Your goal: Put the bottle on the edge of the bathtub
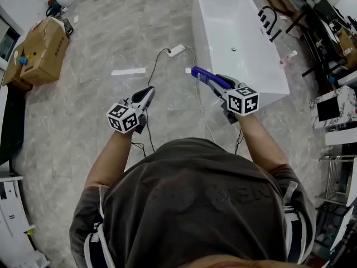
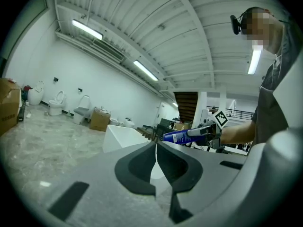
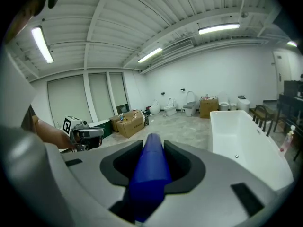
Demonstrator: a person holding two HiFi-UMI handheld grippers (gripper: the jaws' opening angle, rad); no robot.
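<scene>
Your right gripper (image 1: 222, 85) is clenched on the blue bottle (image 1: 207, 77), which lies lengthwise between its jaws with the free end pointing forward. The bottle is in the air, just beside the long side of the bathtub (image 1: 199, 27), close to the end of the bathtub that is nearest to you. It is over the floor, so it does not rest on the edge. Your left gripper (image 1: 147, 92) has its jaws pressed together with nothing between them, and it stays well apart from the bathtub on the same side. In the right gripper view the bottle (image 3: 150, 169) is slim, round and smooth, and I judge it to be plastic, rather light and maybe a little soft under pressure. Such a surface can slide in the jaws, so a firm but not crushing grip is better. The hold is now on the rear part of the body, which leaves a long piece sticking out. A hold nearer to the middle would probably swing less. The edge of the bathtub looks narrow and glossy. A round bottle laid down there could roll into the bathtub or onto the floor, and a tall one standing there could tip. Let go only when it sits steady.
</scene>
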